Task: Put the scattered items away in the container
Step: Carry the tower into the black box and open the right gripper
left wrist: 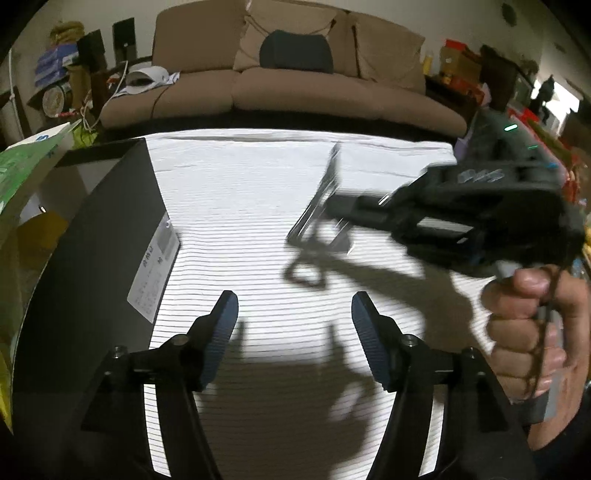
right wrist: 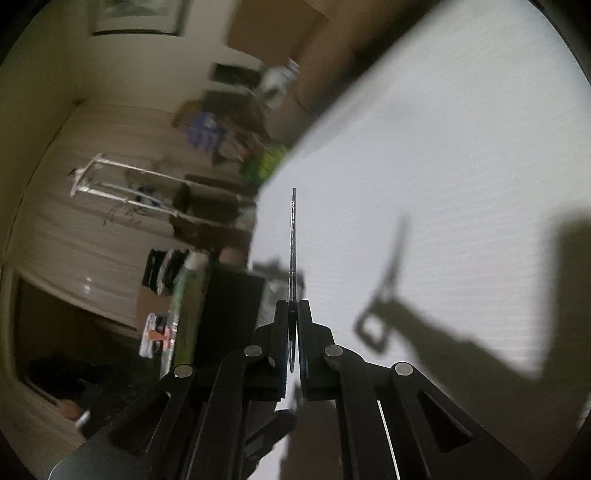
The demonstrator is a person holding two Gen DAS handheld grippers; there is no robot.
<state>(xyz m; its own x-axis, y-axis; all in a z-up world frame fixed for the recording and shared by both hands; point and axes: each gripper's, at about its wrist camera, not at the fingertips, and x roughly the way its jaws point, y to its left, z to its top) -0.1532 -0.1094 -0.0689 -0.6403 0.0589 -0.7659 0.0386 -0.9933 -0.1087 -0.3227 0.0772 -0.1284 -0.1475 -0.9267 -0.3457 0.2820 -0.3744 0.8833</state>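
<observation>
In front of me, beyond the far edge of the table's white striped cloth (left wrist: 229, 206), stands a beige sofa (left wrist: 258, 85). A dark cushion (left wrist: 295, 51) leans on its back, and a white cap (left wrist: 147, 77) lies on its left seat. Left of the sofa I see stacked boxes (left wrist: 55, 62). At the right side, shelves with red boxes (left wrist: 461, 70) are blurred. A framed picture (right wrist: 140, 16) hangs on the wall.
</observation>
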